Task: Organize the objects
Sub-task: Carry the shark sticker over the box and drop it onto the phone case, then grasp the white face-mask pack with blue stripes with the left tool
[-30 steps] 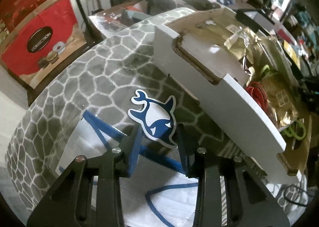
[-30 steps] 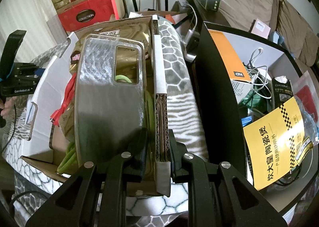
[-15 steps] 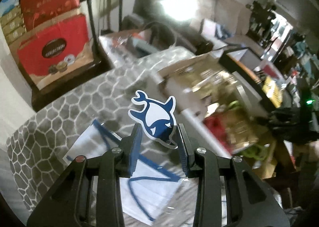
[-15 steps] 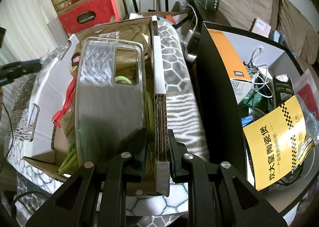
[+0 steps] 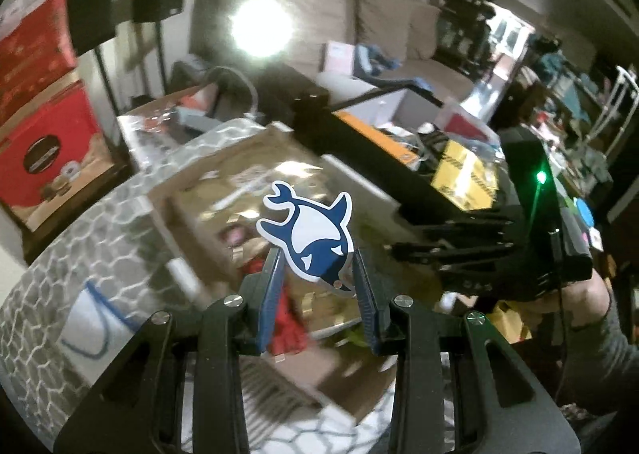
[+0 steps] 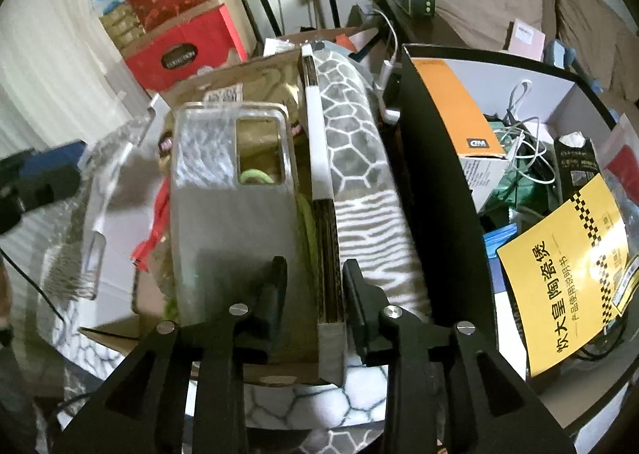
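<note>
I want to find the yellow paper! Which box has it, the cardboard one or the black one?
The black box, on the right. The yellow paper leans inside it among cables. The cardboard box holds a clear phone case instead.

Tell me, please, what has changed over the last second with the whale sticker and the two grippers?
The left hand-held gripper has carried the whale sticker up off the patterned cloth and over the cardboard box, still pinched. The right hand-held gripper has stayed clamped on the box's right wall, with the clear phone case unmoved.
</note>
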Tool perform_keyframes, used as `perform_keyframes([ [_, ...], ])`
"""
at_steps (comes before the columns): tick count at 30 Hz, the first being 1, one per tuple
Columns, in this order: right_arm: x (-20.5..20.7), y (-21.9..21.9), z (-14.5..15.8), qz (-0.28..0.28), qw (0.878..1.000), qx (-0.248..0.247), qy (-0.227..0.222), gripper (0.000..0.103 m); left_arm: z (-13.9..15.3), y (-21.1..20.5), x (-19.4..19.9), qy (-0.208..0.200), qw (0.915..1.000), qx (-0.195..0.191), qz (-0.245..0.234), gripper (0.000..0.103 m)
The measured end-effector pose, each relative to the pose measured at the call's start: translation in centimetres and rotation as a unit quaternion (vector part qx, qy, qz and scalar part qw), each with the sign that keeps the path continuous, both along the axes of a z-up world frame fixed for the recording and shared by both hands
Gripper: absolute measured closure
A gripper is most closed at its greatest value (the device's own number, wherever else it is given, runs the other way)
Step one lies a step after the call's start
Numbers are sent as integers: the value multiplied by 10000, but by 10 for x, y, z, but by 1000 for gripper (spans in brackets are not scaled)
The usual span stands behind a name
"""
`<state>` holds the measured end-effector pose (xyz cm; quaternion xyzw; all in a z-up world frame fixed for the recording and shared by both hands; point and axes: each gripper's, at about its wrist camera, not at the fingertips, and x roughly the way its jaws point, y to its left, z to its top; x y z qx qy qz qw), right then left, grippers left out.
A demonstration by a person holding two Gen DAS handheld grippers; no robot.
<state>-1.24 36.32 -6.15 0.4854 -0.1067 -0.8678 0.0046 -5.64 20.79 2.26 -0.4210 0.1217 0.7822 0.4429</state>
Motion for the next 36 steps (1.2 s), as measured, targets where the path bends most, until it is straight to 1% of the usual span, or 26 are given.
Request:
perform_keyframes([
  [4, 6, 5, 9, -92, 9999, -70, 109, 70, -5, 30, 16, 85, 9994, -166, -306, 71],
  [6, 10, 9, 13, -152, 9998, -56, 150, 67, -9, 43, 24, 168, 9983, -346, -447, 71],
  [7, 11, 11, 14, -172, 9997, -56, 160, 66, -13, 51, 28, 248, 9972, -502, -498, 70],
  [9, 12, 13, 15, -202, 9996, -59, 163, 65, -20, 62, 33, 304, 9954, -735, -537, 70],
  [11, 12, 15, 15, -206, 9996, -50, 158, 65, -27, 67, 34, 314, 9944, -872, -504, 70],
  [12, 12, 15, 15, -203, 9997, -48, 150, 65, -30, 68, 32, 303, 9942, -927, -452, 66],
  [13, 12, 15, 14, -201, 9997, -54, 146, 65, -33, 68, 30, 280, 9942, -952, -416, 56],
  [14, 13, 15, 14, -196, 9997, -62, 143, 65, -34, 66, 29, 244, 9946, -945, -350, 51],
  [15, 12, 16, 13, -192, 9997, -63, 138, 65, -34, 63, 27, 208, 9952, -906, -310, 47],
  [16, 12, 17, 13, -193, 9997, -61, 134, 65, -33, 60, 25, 157, 9958, -852, -286, 47],
  [18, 11, 16, 12, -196, 9997, -66, 125, 65, -29, 49, 21, 61, 9971, -725, -213, 46],
  [20, 11, 18, 11, -201, 9997, -75, 123, 65, -22, 36, 17, 24, 9982, -590, -109, 44],
  [21, 10, 17, 11, -203, 9997, -81, 123, 65, -18, 29, 14, 3, 9987, -512, -42, 40],
  [22, 11, 18, 11, -201, 9997, -72, 117, 65, -14, 20, 9, -12, 9990, -438, 81, 36],
  [25, 9, 17, 10, -181, 9998, -63, 90, 65, -7, -16, -7, -136, 9981, -231, 551, 35],
  [27, 7, 15, 8, -164, 9998, -49, 66, 65, -6, -37, -17, -235, 9959, -197, 846, 34],
  [29, 5, 14, 5, -155, 9999, -45, 31, 65, -10, -65, -29, -395, 9910, -243, 1255, 34],
  [31, 4, 13, 3, -145, 9999, -53, 13, 65, -16, -90, -40, -509, 9859, -287, 1566, 34],
  [32, 3, 12, 2, -140, 9999, -43, 1, 65, -21, -107, -47, -562, 9817, -351, 1784, 34],
  [36, 0, 8, -1, -108, 9999, -31, -31, 65, -37, -153, -58, -819, 9704, -417, 2232, 34],
])
